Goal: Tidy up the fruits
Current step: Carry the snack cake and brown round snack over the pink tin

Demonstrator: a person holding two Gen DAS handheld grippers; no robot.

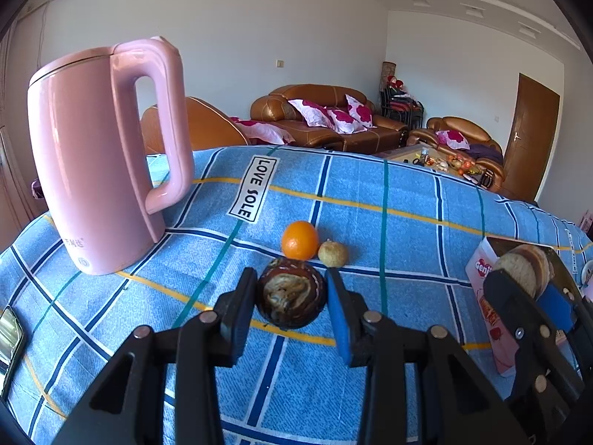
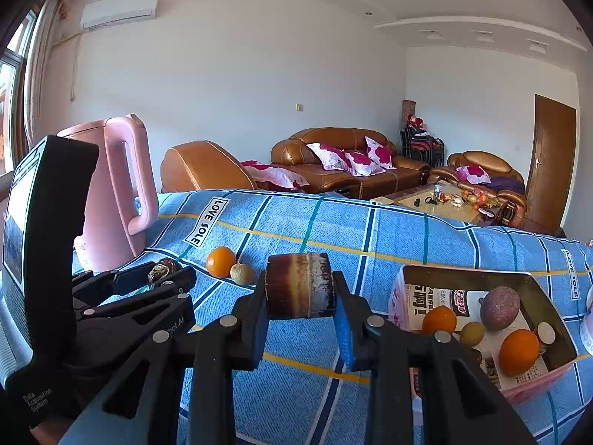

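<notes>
My left gripper (image 1: 291,291) is shut on a dark brown round fruit (image 1: 289,298) with a mottled tan top, held just above the blue checked cloth. Just beyond it on the cloth lie an orange (image 1: 299,240) and a small yellowish fruit (image 1: 333,254). My right gripper (image 2: 300,291) is shut on a brown barrel-shaped fruit (image 2: 299,283), held left of a pink carton (image 2: 467,272). The carton holds two oranges (image 2: 518,350), a purple fruit (image 2: 499,307) and a yellow-green one (image 2: 471,333). In the right wrist view the left gripper (image 2: 165,272) stands at the left.
A tall pink kettle (image 1: 96,155) stands on the cloth's far left. A shiny flat object (image 1: 9,333) lies at the left edge. The cloth's far edge drops off toward brown sofas (image 1: 326,118) and a low table behind.
</notes>
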